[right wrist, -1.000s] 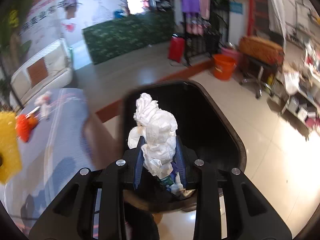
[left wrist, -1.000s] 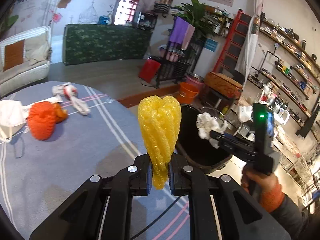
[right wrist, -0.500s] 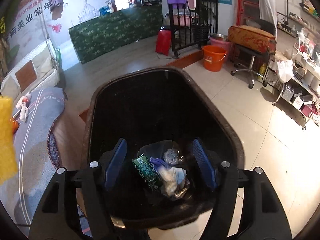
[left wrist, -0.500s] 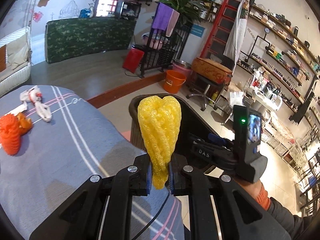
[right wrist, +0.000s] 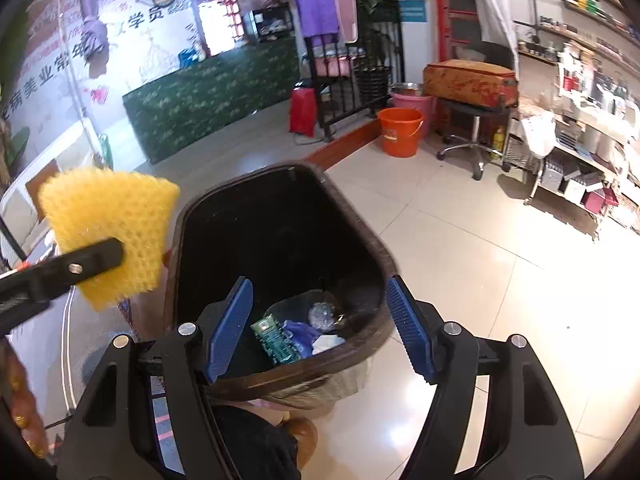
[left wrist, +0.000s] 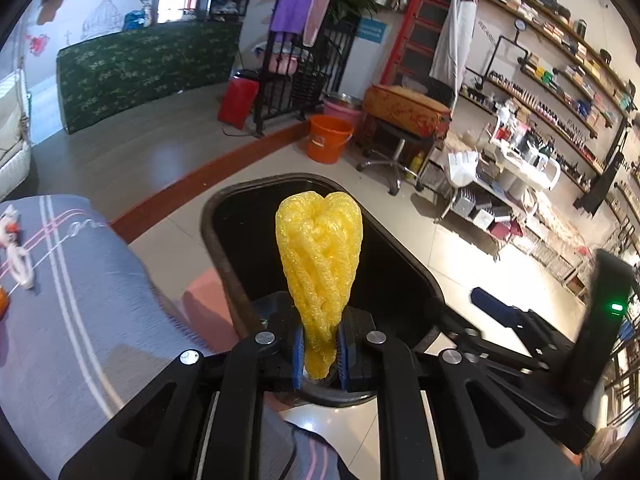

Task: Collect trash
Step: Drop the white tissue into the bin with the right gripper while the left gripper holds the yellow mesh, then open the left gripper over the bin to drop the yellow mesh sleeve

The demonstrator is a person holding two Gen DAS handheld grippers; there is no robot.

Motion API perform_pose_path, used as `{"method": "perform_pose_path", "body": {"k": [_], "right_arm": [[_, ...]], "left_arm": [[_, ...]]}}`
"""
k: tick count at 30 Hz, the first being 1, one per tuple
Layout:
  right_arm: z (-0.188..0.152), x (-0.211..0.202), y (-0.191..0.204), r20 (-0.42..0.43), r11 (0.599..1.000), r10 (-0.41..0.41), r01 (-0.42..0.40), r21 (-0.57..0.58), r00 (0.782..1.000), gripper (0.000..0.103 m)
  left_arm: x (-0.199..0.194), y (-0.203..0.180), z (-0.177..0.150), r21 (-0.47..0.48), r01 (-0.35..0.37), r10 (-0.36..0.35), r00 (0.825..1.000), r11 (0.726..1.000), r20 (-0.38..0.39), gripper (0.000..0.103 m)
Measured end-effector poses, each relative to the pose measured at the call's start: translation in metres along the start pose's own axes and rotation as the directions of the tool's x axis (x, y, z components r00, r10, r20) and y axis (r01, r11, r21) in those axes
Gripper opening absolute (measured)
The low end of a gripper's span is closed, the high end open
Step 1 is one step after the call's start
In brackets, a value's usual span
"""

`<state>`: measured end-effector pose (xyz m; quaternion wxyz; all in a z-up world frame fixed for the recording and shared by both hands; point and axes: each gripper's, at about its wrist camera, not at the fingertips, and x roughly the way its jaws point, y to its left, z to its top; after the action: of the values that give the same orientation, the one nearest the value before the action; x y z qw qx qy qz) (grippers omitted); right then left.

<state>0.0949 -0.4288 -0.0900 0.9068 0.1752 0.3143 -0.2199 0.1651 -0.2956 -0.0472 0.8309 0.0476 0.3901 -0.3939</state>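
Note:
My left gripper (left wrist: 319,354) is shut on a yellow foam net sleeve (left wrist: 319,258), held upright over the near rim of the black trash bin (left wrist: 224,236). In the right wrist view the same yellow foam net (right wrist: 110,232) hangs at the bin's left edge. My right gripper (right wrist: 320,330) stands open above the black trash bin (right wrist: 372,248), nothing between its blue pads (right wrist: 230,328). At the bin's bottom lie a green packet (right wrist: 274,338), blue and white scraps and a clear wrapper. The right gripper (left wrist: 496,312) also shows at the right of the left wrist view.
A grey striped cloth-covered table (left wrist: 68,300) lies left of the bin, with white trash (left wrist: 18,256) on it. An orange bucket (left wrist: 328,138), a pink bucket, a stool with an orange cushion (left wrist: 406,110) and shelving stand on the tiled floor beyond.
The right gripper opened and the white crumpled tissue dropped into the bin. The left gripper carried the yellow foam net from over the table to above the bin.

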Motion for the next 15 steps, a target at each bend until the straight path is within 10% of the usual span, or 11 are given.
{"method": "perform_pose_path", "body": {"k": [11,15], "right_arm": [[0.001,-0.013,-0.029,0.011,0.994,-0.064,0.062,0.085,0.998,0.070],[-0.002,-0.013,-0.032,0.007,0.992,-0.067,0.066,0.108,0.998,0.070]], "left_arm": [[0.040,-0.017,0.010,-0.015,0.030,-0.031,0.995,0.999,-0.097,0.018],[0.038,-0.019,0.015,0.019,-0.003,0.005,0.995,1.000,-0.096,0.087]]}}
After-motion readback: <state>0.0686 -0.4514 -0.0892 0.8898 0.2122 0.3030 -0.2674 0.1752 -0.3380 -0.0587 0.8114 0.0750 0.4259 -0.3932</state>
